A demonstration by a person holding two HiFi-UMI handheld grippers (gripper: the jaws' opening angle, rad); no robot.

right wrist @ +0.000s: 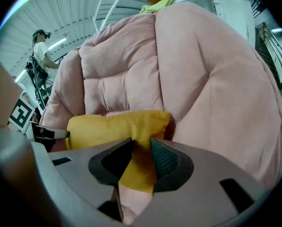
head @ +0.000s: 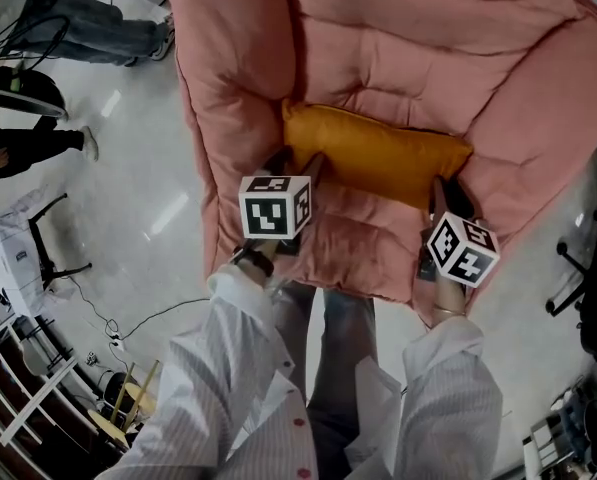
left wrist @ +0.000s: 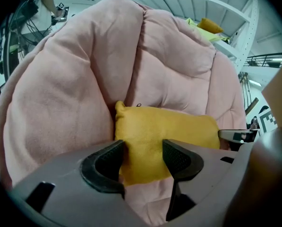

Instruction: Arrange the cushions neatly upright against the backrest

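A yellow cushion (head: 378, 153) stands on its long edge on the seat of a big pink padded chair (head: 238, 78), leaning against the backrest. My left gripper (head: 296, 168) is at the cushion's lower left corner (left wrist: 143, 150). Its jaws stand apart on either side of the fabric, which lies slack and unpinched between them. My right gripper (head: 446, 196) is at the lower right corner (right wrist: 141, 148), where a narrow fold of the cushion is squeezed between the close-set pads. A person's sleeved arms hold both grippers.
The pink chair (right wrist: 211, 89) wraps around the cushion on both sides. A grey floor (head: 138, 198) with cables, a black stand and white racks lies to the left. Another yellow cushion (left wrist: 210, 25) sits on a white shelf behind the chair. People stand farther off.
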